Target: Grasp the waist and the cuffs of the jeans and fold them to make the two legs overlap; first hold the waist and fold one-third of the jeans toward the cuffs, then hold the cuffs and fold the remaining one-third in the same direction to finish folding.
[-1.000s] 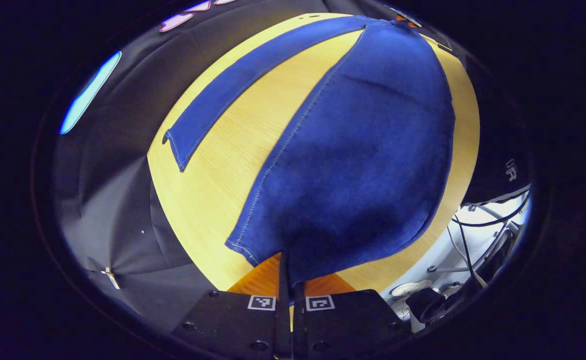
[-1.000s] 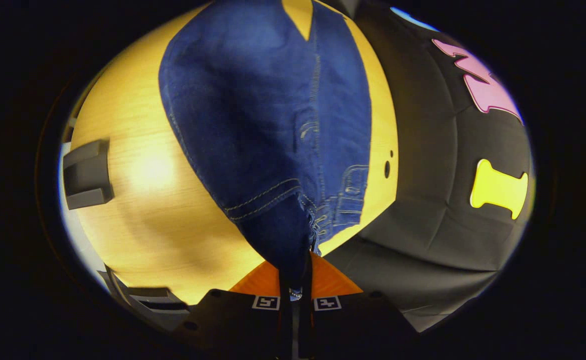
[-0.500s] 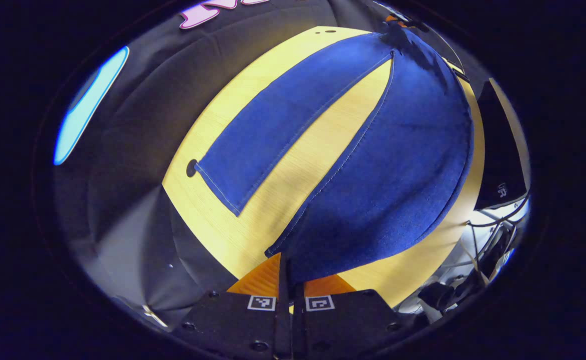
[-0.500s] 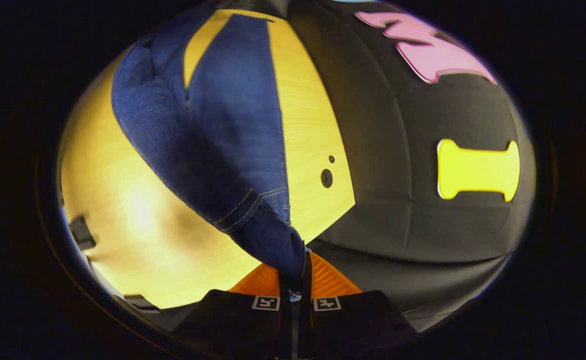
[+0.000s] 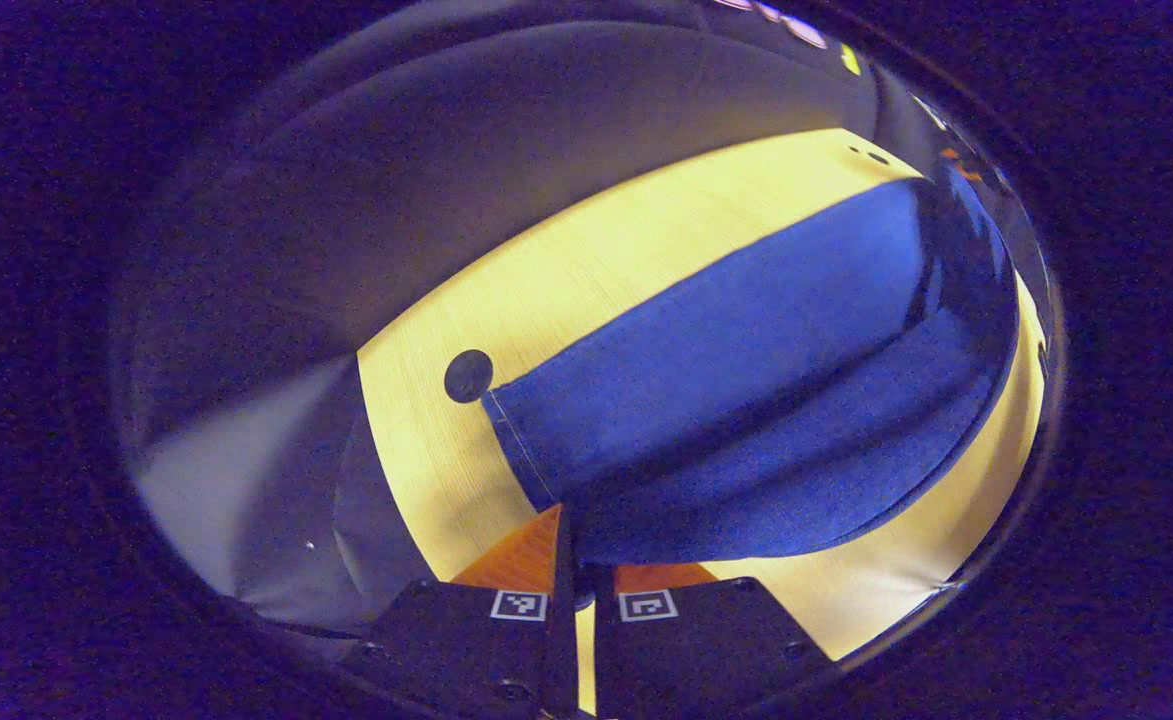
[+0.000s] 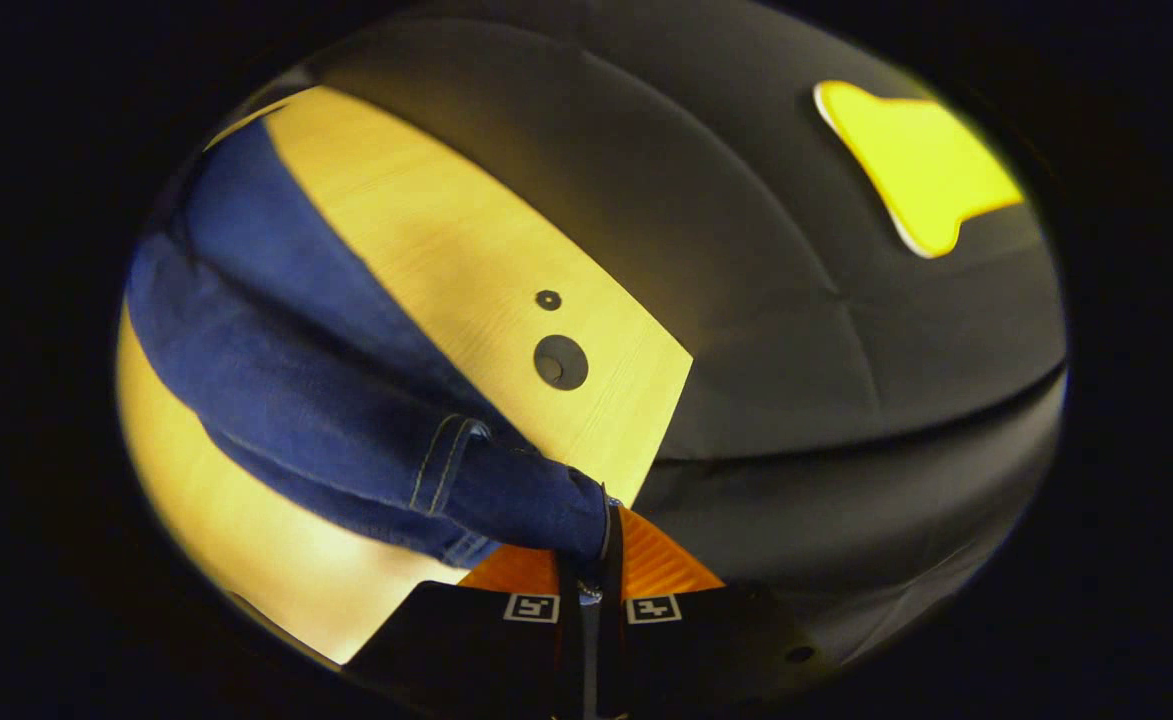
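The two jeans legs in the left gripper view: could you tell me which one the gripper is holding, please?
The nearer, lower leg: its cuff end runs into the shut left gripper. The far leg lies flat on the table, its cuff free.

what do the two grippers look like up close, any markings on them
Both look alike. The left gripper has a dark, blocky two-part body with small screws, and each half carries a small square black-and-white coded tag near the front. Its jaws are flat, ribbed wedges tapering forward. The right gripper has the same dark body, the same pair of square tags and the same ribbed wedge jaws. No cables or sleeves are visible.
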### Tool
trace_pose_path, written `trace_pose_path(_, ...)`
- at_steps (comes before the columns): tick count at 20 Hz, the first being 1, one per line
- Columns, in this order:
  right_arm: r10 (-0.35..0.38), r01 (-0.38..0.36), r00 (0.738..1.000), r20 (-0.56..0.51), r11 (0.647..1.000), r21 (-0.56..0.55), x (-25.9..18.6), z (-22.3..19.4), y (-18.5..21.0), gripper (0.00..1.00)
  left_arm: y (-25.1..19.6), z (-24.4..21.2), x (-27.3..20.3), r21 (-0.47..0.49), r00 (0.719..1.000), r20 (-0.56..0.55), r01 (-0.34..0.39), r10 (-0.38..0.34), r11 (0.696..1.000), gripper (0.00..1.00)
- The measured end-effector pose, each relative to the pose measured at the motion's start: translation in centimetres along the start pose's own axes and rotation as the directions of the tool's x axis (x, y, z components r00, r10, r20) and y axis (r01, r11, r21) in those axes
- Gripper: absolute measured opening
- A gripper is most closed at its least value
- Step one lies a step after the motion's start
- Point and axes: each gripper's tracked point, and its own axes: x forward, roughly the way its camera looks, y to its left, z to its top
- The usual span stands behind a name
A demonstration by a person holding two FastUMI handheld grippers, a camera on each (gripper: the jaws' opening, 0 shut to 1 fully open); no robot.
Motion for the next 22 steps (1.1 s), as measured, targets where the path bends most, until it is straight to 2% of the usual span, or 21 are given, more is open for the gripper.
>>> trace_pose_path(2,0.026,-0.021,0.999,-0.03,0.985,0.169,1.4,0.5,0.3,0.1,0.0,2.6,0.7,-0.08,0.999,0.051,-0.016,0.02,0.997,0.17)
trace_pose_path(4,0.04,-0.028,0.999,-0.033,0.95,0.31,0.1,1.6,-0.4,0.14,0.1,3.6,1.1,-0.14,0.995,0.093,-0.029,0.043,0.99,0.24)
trace_pose_path(5,0.029,-0.012,0.999,-0.04,0.931,0.366,-0.1,1.8,-1.1,0.15,0.6,4.1,1.5,-0.193,0.992,0.105,-0.043,0.065,0.98,0.39)
trace_pose_path(6,0.02,0.002,0.999,-0.048,0.907,0.421,-0.3,1.9,-1.6,0.35,1.2,4.3,1.9,-0.243,0.988,0.118,-0.071,0.103,0.967,0.47)
trace_pose_path(8,0.013,-0.002,1.0,-0.018,0.858,0.514,-1.7,2.9,-2.6,0.76,1.9,4.5,2.0,-0.299,0.978,0.144,-0.103,0.152,0.949,0.89)
trace_pose_path(9,-0.014,0.003,1.0,0.016,0.835,0.55,-2.1,3.1,-3.3,0.77,1.9,4.4,1.8,-0.326,0.975,0.147,-0.112,0.168,0.939,0.99)
trace_pose_path(10,-0.062,0.019,0.997,0.054,0.816,0.578,-3.3,3.7,-4.4,0.98,2.0,4.2,1.9,-0.364,0.969,0.161,-0.117,0.186,0.924,1.0)
trace_pose_path(13,-0.169,0.052,0.979,0.116,0.753,0.656,-7.0,3.4,-5.5,0.98,2.0,3.6,0.6,-0.467,0.941,0.227,-0.122,0.252,0.876,0.99)
trace_pose_path(15,-0.221,0.074,0.968,0.118,0.7,0.711,-8.5,0.9,-4.9,0.98,1.5,3.2,-1.1,-0.498,0.919,0.277,-0.113,0.281,0.86,0.99)
trace_pose_path(17,-0.235,0.058,0.966,0.11,0.609,0.791,-9.1,-1.3,-3.5,0.98,0.8,3.0,-3.2,-0.513,0.895,0.326,-0.103,0.305,0.852,0.98)
trace_pose_path(18,-0.232,0.033,0.966,0.113,0.548,0.836,-9.2,-2.0,-2.8,0.98,1.0,2.4,-4.6,-0.524,0.881,0.344,-0.108,0.326,0.845,0.98)
trace_pose_path(21,-0.204,-0.039,0.972,0.113,0.336,0.941,-8.5,-3.5,-1.4,0.99,0.9,1.9,-9.6,-0.563,0.827,0.419,-0.088,0.375,0.822,0.98)
trace_pose_path(22,-0.207,-0.051,0.972,0.113,0.282,0.958,-8.0,-4.1,-1.7,0.99,1.0,1.4,-11.6,-0.576,0.809,0.448,-0.065,0.38,0.815,0.99)
